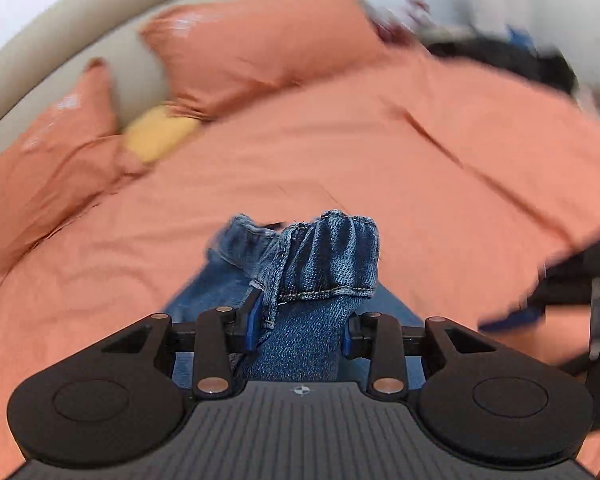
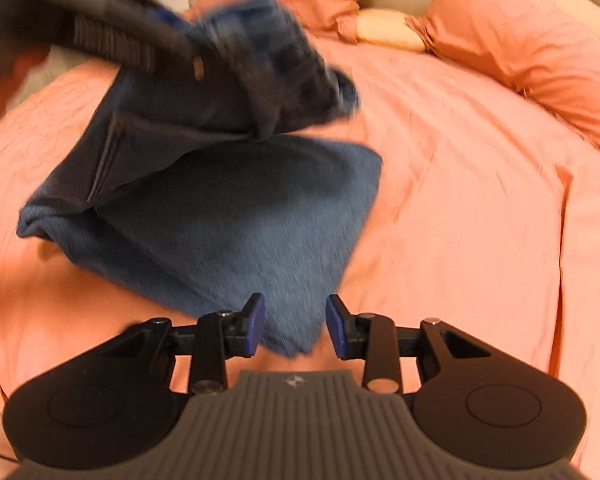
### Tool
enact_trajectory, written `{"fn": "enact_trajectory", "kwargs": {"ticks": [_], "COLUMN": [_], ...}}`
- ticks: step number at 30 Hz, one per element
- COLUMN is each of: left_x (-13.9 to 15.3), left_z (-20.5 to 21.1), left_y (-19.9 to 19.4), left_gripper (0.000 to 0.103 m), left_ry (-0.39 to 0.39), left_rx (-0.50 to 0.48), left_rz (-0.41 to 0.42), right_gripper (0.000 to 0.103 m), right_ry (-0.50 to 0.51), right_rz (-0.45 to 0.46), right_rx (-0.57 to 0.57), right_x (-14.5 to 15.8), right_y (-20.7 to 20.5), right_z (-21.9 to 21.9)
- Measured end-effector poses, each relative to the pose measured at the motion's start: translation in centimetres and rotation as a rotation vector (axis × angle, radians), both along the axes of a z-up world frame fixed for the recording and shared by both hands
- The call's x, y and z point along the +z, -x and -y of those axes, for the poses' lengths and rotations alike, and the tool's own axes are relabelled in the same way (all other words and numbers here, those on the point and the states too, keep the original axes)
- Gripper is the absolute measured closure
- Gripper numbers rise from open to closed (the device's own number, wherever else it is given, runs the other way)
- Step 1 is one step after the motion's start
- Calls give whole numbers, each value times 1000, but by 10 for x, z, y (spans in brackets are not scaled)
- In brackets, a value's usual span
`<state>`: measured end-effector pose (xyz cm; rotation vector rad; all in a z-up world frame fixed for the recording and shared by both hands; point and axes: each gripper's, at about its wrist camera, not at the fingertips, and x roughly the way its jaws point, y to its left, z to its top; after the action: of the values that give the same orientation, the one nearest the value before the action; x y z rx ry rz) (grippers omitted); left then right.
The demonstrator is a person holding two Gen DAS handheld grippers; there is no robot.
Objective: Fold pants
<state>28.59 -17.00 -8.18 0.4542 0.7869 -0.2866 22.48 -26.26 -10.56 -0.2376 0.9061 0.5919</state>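
Blue denim pants lie partly folded on the orange bed, with one end lifted. My left gripper is shut on a bunched hem of the pants and holds it up above the bed. It shows blurred at the upper left of the right wrist view, with the denim hanging from it. My right gripper is open, its blue pads either side of the near corner of the pants without pressing it. It appears blurred at the right edge of the left wrist view.
The orange bed sheet covers the whole surface. Orange pillows and a small yellow cushion lie by the beige headboard. Dark clutter lies beyond the far bed edge.
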Motion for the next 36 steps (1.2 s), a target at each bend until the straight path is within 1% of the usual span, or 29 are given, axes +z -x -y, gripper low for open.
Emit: {"fn": "enact_trajectory", "kwargs": {"ticks": [2, 3, 6, 8, 9, 10, 11, 12, 14, 16, 17, 19, 22, 25, 27, 28, 31, 34, 36], "left_x": [-21, -32, -56, -64, -65, -65, -63, -58, -48, -39, -34, -24, -15, -16, -19, -20, -26, -28, -29], "left_z": [12, 14, 15, 12, 10, 6, 2, -4, -18, -32, -40, -58, -89, -123, -149, -155, -185, -211, -225], "left_y": [3, 1, -6, -11, -13, -14, -15, -17, -19, -16, -12, 0, 13, 22, 28, 28, 30, 31, 30], "left_gripper": [62, 61, 56, 49, 41, 30, 23, 15, 14, 15, 15, 15, 15, 15, 15, 15, 15, 15, 15], "left_ry": [-45, -54, -23, 14, 40, 73, 121, 175, 252, 287, 292, 268, 195, 116, 80, 69, 71, 108, 136], "left_rx": [-56, -77, -116, -127, -136, -139, -142, -139, -131, -145, -152, -162, -166, -138, -108, -92, -34, 21, 50], "left_rz": [-58, -98, -209, -261, -283, -303, -321, -340, -349, -361, -362, -334, -300, -291, -290, -293, -304, -305, -304], "right_gripper": [72, 72, 72, 72, 72, 72, 72, 72, 72, 71, 71, 71, 70, 66, 65, 65, 65, 66, 67], "right_ry": [29, 24, -5, -16, -16, -14, -10, -4, -1, -18, -34, -70, -131, -185, -209, -219, -240, -232, -252], "right_rz": [-21, -28, -57, -74, -82, -86, -84, -80, -69, -65, -68, -72, -91, -117, -137, -152, -197, -238, -284], "right_rx": [-19, -23, -41, -50, -52, -51, -49, -46, -46, -53, -57, -71, -94, -130, -165, -183, -239, -280, -310], "right_x": [-10, -14, -22, -24, -24, -24, -22, -20, -12, 0, 6, 20, 36, 43, 44, 43, 34, 20, 11], "right_y": [-2, -3, -4, -2, -2, 0, -1, -2, 1, 1, 1, 2, -9, -27, -41, -50, -78, -101, -112], "right_z": [4, 6, 16, 20, 22, 24, 25, 25, 27, 27, 27, 24, 14, -1, -12, -18, -32, -45, -48]}}
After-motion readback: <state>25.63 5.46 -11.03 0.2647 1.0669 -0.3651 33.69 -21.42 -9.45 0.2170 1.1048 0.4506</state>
